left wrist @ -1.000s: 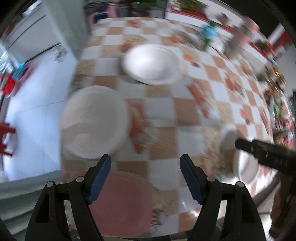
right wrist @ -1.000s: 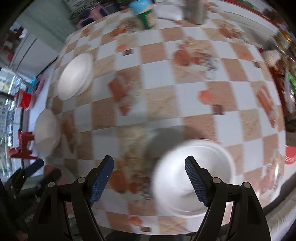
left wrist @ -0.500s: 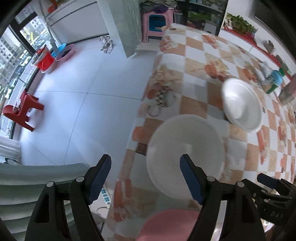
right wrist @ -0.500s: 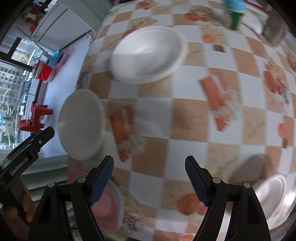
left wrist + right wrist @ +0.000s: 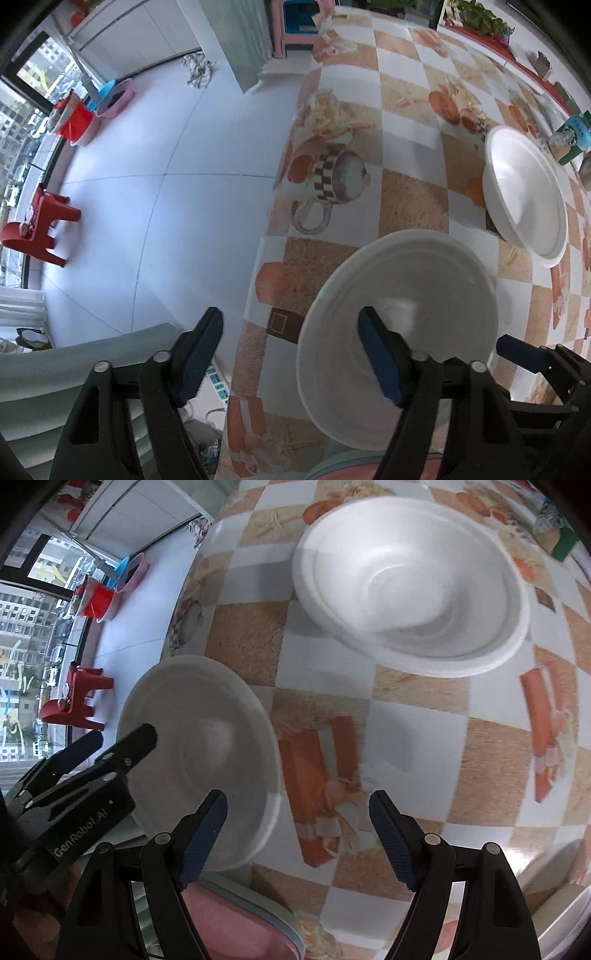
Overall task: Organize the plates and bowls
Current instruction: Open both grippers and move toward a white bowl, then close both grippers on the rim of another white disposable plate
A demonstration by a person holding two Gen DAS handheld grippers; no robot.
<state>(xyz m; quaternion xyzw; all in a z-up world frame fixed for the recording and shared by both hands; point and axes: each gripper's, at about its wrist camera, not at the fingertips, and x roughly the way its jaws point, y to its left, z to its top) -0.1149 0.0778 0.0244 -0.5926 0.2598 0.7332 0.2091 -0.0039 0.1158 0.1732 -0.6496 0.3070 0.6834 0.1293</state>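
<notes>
A white plate (image 5: 436, 295) lies near the table's left edge; it also shows in the right wrist view (image 5: 199, 738). My left gripper (image 5: 291, 350) is open, its right finger over the plate's near-left rim, its left finger beyond the table edge. A white bowl (image 5: 524, 192) sits farther back; it shows large in the right wrist view (image 5: 410, 587). A pink plate (image 5: 236, 923) lies at the near edge; it also shows in the left wrist view (image 5: 369, 470). My right gripper (image 5: 297, 836) is open and empty, low over the cloth beside the white plate.
The table (image 5: 406, 110) has an orange-and-white checked cloth. A green cup (image 5: 572, 136) stands behind the bowl. Another white dish (image 5: 565, 904) lies at the near right. A grey chair back (image 5: 55, 387) is close on the left, over the tiled floor.
Both grippers have swung left and moved closer. The left one now straddles the white plate's rim. The right one has come from the right-hand dish to beside the white plate.
</notes>
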